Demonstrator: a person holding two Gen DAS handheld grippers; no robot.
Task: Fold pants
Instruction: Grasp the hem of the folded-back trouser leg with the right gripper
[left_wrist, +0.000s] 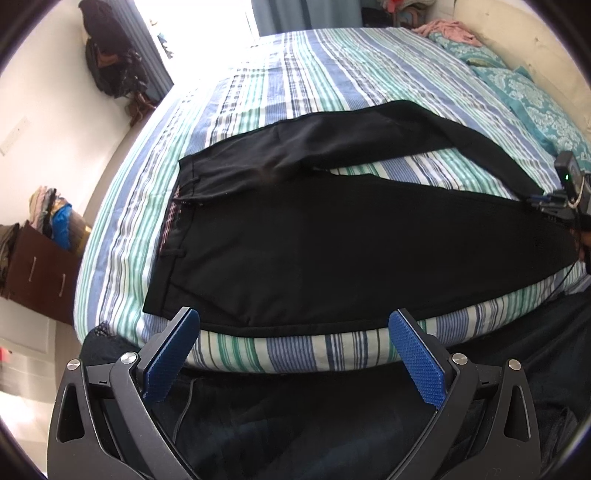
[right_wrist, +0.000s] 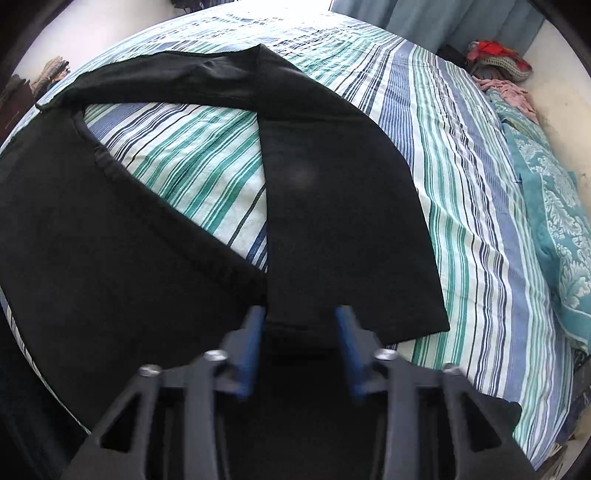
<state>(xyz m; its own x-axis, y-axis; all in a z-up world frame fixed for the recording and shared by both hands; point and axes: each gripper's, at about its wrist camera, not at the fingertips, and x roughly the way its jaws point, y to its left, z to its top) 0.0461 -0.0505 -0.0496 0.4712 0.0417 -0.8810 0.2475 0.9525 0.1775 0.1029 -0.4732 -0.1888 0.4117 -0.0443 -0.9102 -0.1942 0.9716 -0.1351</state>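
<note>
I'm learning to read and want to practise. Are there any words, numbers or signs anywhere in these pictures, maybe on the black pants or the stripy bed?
None can be read in either view.
The black pants: no label or tag with writing shows.
The striped bedsheet: stripes only, no letters.
The patterned teal pillow: a floral pattern, no words.
The left gripper and right gripper: no markings show.

Black pants (right_wrist: 325, 221) lie spread on the striped bed (right_wrist: 461, 184), the two legs parted with sheet showing between. The right tool (right_wrist: 301, 325) sits at one leg's hem, its blue pads (right_wrist: 255, 332) apart around the fabric edge.
</note>
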